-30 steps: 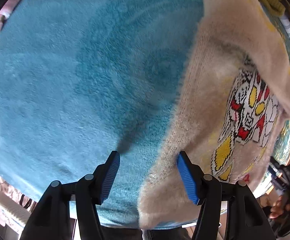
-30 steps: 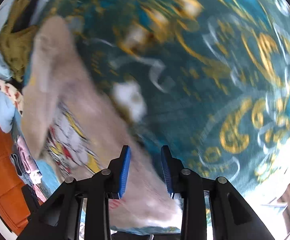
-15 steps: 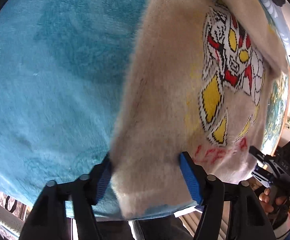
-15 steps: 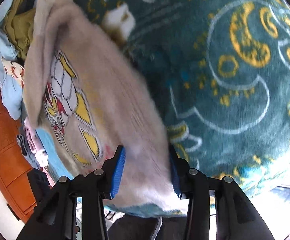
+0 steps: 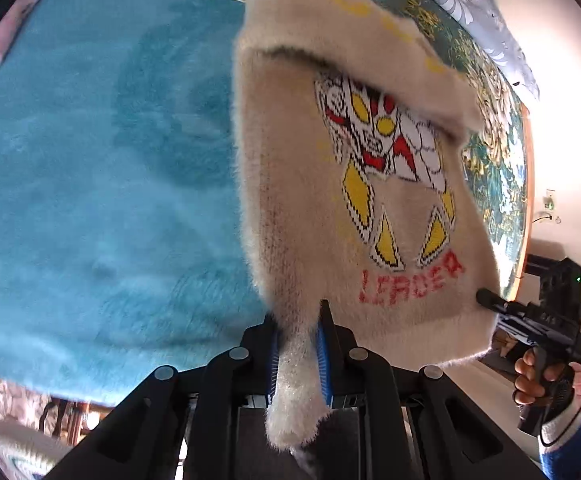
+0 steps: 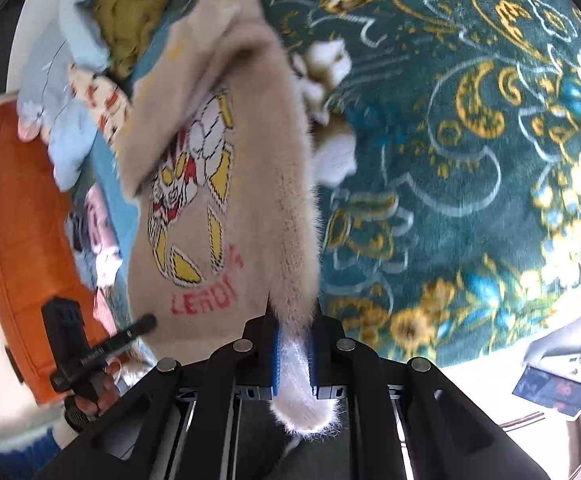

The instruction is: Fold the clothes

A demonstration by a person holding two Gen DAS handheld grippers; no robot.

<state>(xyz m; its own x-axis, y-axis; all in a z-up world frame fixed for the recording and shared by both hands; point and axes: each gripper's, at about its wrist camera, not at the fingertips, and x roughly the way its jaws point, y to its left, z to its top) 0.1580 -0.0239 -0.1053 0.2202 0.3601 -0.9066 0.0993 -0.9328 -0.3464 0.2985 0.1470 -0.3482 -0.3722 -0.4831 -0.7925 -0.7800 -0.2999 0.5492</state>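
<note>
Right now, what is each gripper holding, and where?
Both hold the fuzzy beige sweater by its bottom hem: left gripper and right gripper each pinch one corner.

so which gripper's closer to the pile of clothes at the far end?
Can't tell: left gripper and right gripper each clamp a near corner of the beige sweater, pile far beyond both.

You worked over a fluffy turquoise blanket beside a dark teal bedspread with gold floral scrolls. An orange padded headboard stood against a sunlit cream wall.
</note>
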